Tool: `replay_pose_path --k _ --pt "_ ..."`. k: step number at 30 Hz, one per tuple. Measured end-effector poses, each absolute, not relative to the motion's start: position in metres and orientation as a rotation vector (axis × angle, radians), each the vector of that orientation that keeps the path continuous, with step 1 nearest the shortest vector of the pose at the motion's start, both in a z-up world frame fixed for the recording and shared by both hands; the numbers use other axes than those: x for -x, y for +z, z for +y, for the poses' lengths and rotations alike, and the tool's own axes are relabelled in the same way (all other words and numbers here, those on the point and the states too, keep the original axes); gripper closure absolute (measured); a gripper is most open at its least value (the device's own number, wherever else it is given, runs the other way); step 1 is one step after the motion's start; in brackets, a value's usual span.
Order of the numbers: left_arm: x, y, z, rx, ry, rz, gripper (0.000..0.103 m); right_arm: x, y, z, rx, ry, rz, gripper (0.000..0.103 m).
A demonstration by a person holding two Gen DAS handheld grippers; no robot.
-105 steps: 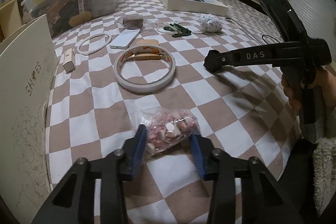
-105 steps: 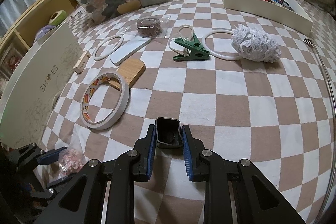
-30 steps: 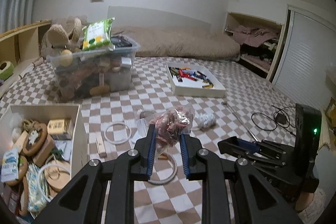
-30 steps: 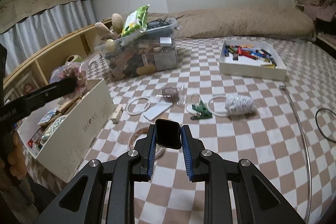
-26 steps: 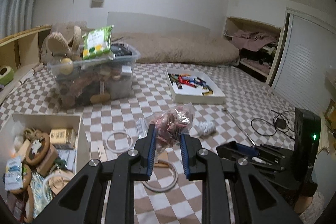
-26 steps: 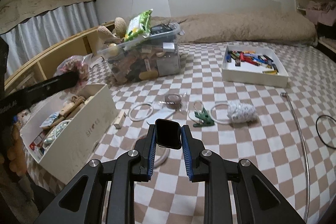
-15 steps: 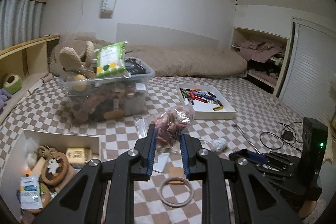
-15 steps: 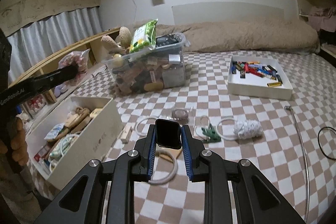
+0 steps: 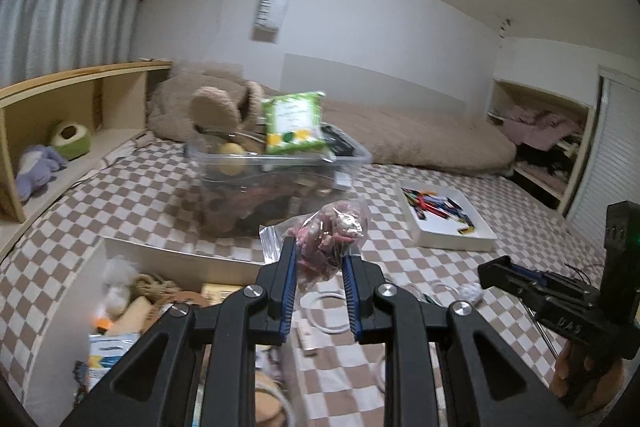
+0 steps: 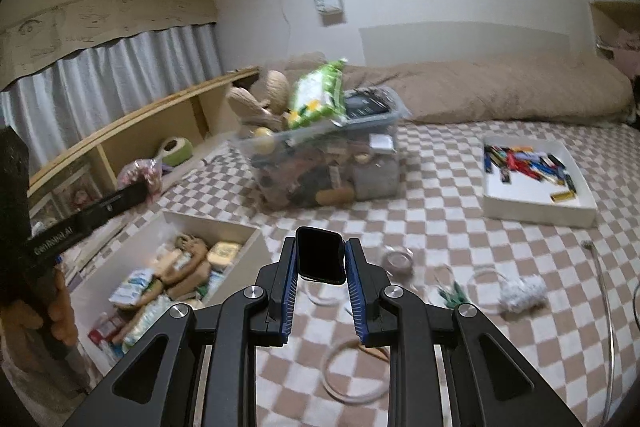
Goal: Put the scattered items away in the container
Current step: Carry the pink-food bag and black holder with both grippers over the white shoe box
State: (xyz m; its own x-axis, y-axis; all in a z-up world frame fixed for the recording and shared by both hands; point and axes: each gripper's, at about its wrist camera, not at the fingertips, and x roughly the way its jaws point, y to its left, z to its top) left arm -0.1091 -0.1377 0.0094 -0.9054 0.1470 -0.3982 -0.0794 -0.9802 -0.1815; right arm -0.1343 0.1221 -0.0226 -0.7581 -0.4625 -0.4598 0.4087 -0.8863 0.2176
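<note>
My left gripper [image 9: 319, 259] is shut on a clear bag of pink bits [image 9: 334, 233] and holds it in the air over the open white box [image 9: 176, 253], which is full of small items. The bag also shows in the right wrist view [image 10: 141, 169]. My right gripper [image 10: 321, 259] is shut on a small black case [image 10: 321, 259] and holds it above the checked cover, right of the white box [image 10: 244, 247]. Scattered on the cover lie white rings [image 10: 352, 371], a green clip [image 10: 452, 297], a white crumpled ball [image 10: 522, 291] and a tape roll [image 10: 396, 261].
A clear bin [image 10: 332, 163] heaped with toys stands behind the box. A white tray of coloured pieces [image 10: 536, 203] lies at the right. A wooden shelf [image 9: 72, 115] runs along the left. A thin metal rod [image 10: 606, 307] lies at the far right.
Both grippers have risen and swung left with their loads. The bag now hangs over the white box, and the case has come nearer to the box.
</note>
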Motion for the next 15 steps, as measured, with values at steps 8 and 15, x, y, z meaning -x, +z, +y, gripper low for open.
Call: replay_pose_path --k 8,15 --pt "0.098 0.014 -0.189 0.587 3.050 -0.322 0.082 0.142 -0.009 0.077 -0.685 -2.514 -0.096 0.079" --pt "0.086 0.012 -0.229 0.565 3.129 -0.381 0.082 0.147 -0.012 0.045 -0.695 -2.455 -0.065 0.079"
